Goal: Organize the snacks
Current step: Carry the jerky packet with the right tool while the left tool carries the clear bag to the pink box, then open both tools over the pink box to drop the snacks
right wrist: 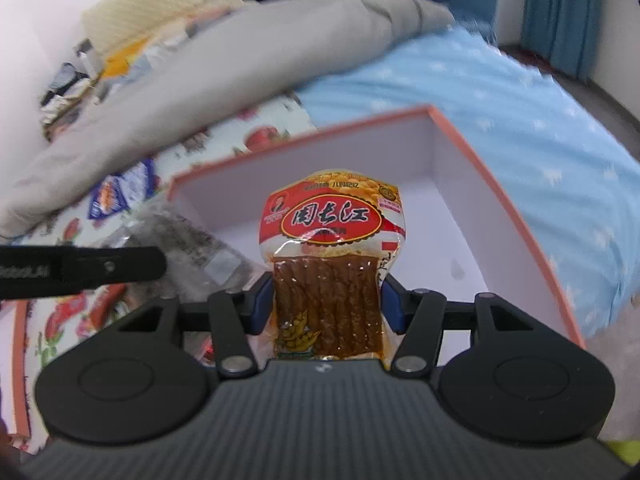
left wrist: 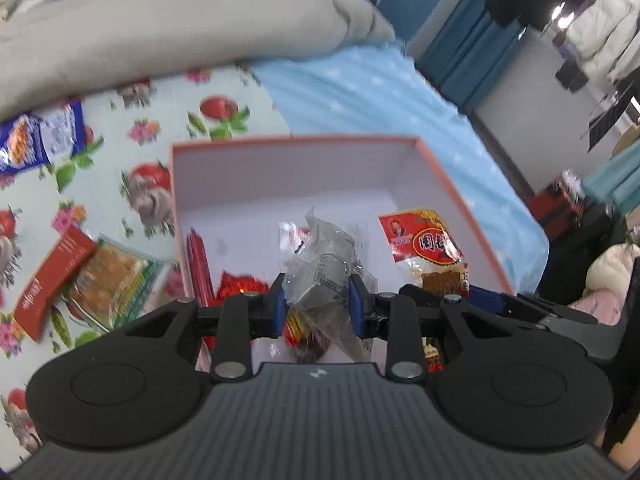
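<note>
An orange-rimmed box point(left wrist: 292, 141) with a white inside lies on the bed. My left gripper point(left wrist: 318, 300) is shut on a clear plastic packet point(left wrist: 324, 264) with dark contents, held over the box's near side. Inside the box at the left lie red packets point(left wrist: 198, 264). My right gripper point(right wrist: 328, 304) is shut on a red-and-yellow packet of brown strips point(right wrist: 332, 264), held above the box point(right wrist: 304, 136). That strip packet point(left wrist: 424, 244) also shows at the right in the left wrist view. The left gripper's black arm point(right wrist: 80, 268) and clear packet point(right wrist: 192, 248) reach in from the left.
On the floral cloth point(left wrist: 120, 128) left of the box lie a blue snack packet point(left wrist: 40, 140), a red packet point(left wrist: 52, 280) and a green-edged packet point(left wrist: 116, 280). A grey blanket point(left wrist: 180, 20) is heaped behind. Blue sheet point(left wrist: 380, 92) runs to the bed's right edge.
</note>
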The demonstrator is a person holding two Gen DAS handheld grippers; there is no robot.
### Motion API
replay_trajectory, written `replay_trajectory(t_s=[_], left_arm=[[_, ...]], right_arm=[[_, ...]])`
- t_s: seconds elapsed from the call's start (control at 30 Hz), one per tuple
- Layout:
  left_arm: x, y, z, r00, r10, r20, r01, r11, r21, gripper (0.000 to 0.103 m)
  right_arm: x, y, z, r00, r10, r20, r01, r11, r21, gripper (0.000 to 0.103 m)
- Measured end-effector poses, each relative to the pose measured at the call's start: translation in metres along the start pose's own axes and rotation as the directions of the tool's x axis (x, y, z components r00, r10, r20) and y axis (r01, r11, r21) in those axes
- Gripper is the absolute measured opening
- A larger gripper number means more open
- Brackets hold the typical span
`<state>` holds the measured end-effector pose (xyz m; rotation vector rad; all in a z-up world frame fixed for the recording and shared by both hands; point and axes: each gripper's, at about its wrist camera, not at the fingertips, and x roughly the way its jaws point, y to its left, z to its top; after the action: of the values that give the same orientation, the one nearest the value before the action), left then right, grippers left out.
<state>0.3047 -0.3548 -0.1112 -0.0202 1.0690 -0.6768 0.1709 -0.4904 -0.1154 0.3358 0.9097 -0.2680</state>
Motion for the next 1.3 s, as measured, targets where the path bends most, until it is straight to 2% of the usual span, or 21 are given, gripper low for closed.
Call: replay_trajectory(t_s=[0.23, 0.27, 0.3, 0.33, 0.4, 0.5, 0.87, 1.1, 1.3], left_arm=[[0.021, 0.006, -0.002, 0.999, 0.013, -0.041, -0.013, 1.000, -0.008, 0.038], [0.022, 0.006, -0.001, 0.999, 0.013, -0.040, -0.013, 1.000, -0.002, 0.040], [0.022, 0.006, 0.000, 0.999, 0.013, -0.039, -0.013, 1.000, 0.002, 0.048], [0.020, 0.006, 0.002, 0.999, 0.013, -0.040, -0.013, 1.000, 0.008, 0.064], [0.015, 0.002, 0.004, 0.999, 0.035, -0.026, -0.034, 0.999, 0.027, 0.075], [0.002, -0.002, 0.008, 0.998, 0.061, 0.010, -0.061, 0.997, 0.054, 0.076], [-0.075, 0.003, 0.011, 0.991, 0.018, 0.131, -0.026, 0.998, 0.055, 0.075], [-0.139, 0.009, 0.007, 0.972, 0.010, 0.237, -0.034, 0.995, 0.098, 0.075], [-0.190, 0.027, -0.009, 0.951, 0.020, 0.310, -0.048, 0.995, 0.085, 0.075]], right_arm=[[0.017, -0.013, -0.005, 0.999, 0.010, -0.050, -0.008, 0.999, 0.037, 0.060], [0.018, -0.013, -0.004, 0.999, 0.010, -0.049, -0.008, 0.999, 0.041, 0.064], [0.018, -0.015, -0.002, 0.999, 0.010, -0.049, -0.007, 0.999, 0.045, 0.070], [0.017, -0.016, -0.001, 0.999, 0.008, -0.046, -0.006, 0.999, 0.051, 0.071], [0.015, -0.018, 0.002, 0.999, 0.008, -0.042, -0.006, 0.998, 0.064, 0.074], [0.009, -0.019, 0.005, 1.000, 0.009, -0.024, -0.008, 0.998, 0.069, 0.074], [-0.054, 0.010, 0.015, 0.994, 0.025, 0.108, -0.030, 0.999, 0.045, 0.074], [-0.102, 0.046, 0.016, 0.973, 0.049, 0.227, -0.054, 0.998, 0.013, 0.074], [-0.129, 0.078, 0.008, 0.959, 0.084, 0.271, -0.078, 0.996, -0.031, 0.074]])
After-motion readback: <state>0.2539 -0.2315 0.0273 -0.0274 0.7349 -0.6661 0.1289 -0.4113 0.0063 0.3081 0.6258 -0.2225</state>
